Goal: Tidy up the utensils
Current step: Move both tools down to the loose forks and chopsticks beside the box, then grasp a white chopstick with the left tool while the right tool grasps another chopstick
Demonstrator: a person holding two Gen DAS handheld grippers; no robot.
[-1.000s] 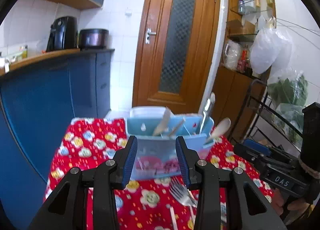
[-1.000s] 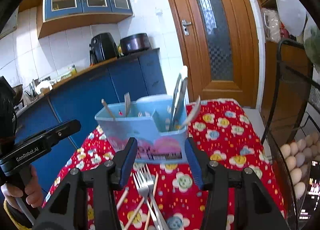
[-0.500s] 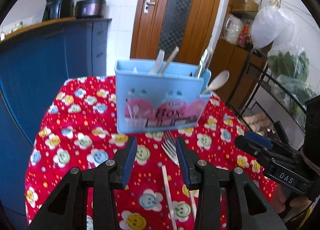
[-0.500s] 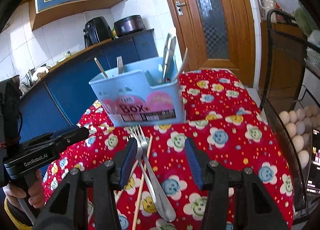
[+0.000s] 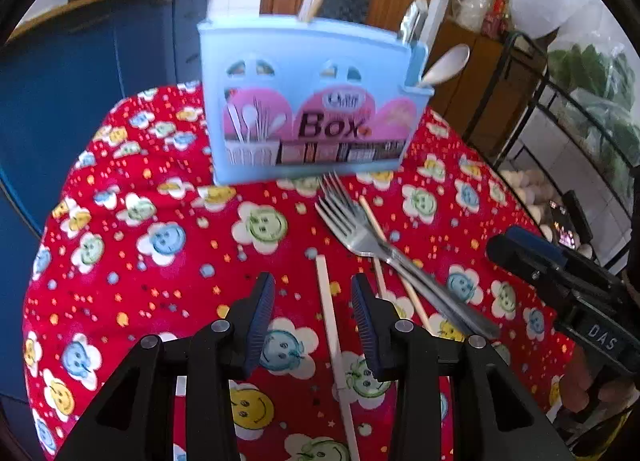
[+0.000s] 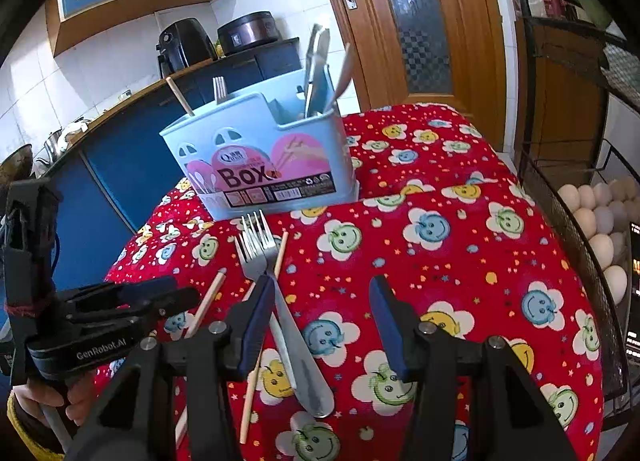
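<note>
We see bare cloth [image 6: 460,281] ahead of the right gripper [image 6: 320,325], open room up to the box [image 6: 260,157]. Forks [image 6: 256,245] and chopsticks [image 6: 280,253] lie at its left finger. The left gripper [image 5: 314,321] straddles one chopstick [image 5: 330,321], with free cloth to its left. A wire rack [image 6: 568,213] of eggs [image 6: 592,217] walls the right edge.

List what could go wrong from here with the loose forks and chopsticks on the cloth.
1. The two forks lie stacked with a chopstick against them, so a grab may lift several or scatter them.
2. The white chopstick lies flat between the left gripper jaws on soft tablecloth; the jaws may pinch the cloth.
</note>
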